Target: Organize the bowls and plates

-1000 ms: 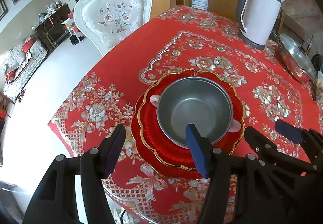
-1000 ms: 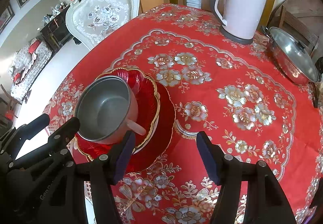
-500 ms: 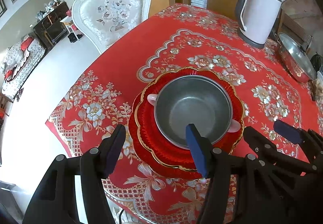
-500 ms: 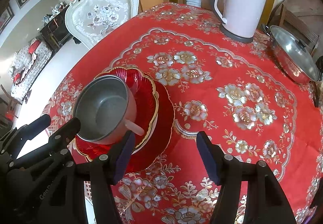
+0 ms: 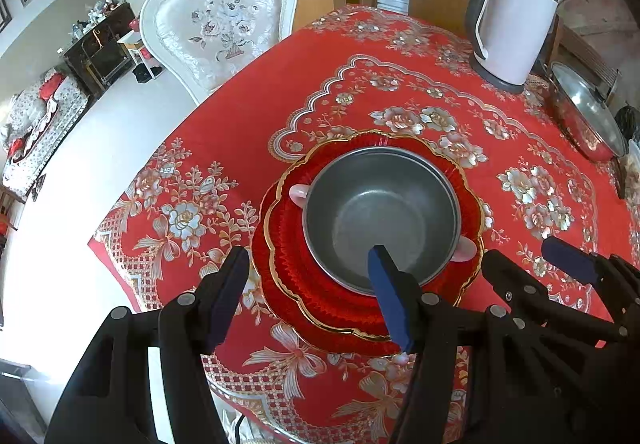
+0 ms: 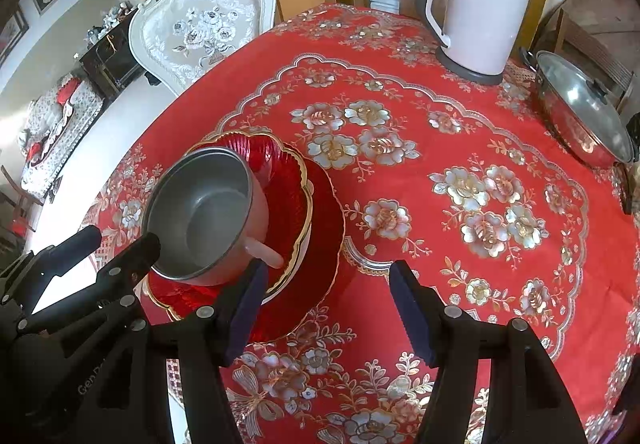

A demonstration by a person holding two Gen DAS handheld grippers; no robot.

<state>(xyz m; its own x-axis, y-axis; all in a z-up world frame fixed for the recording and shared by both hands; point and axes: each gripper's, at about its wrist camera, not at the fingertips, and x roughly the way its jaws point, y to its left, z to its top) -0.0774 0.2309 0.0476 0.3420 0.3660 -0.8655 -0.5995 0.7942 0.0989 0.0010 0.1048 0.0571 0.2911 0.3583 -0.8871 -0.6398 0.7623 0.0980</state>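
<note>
Stacking looks finished: metal bowl (image 5: 380,216) nested on red plates (image 5: 280,264) ahead of left gripper (image 5: 308,296); both grippers spread, empty; next, withdrawing clear.

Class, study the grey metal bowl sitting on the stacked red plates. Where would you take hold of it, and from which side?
Grip the thin upright rim of the metal bowl, one finger inside and one outside, coming from above at its near edge. The bowl sits upright and open on the red plates, so the rim is exposed. The small pink handles on either side look harder to pinch. The open left gripper is nearest.
</note>
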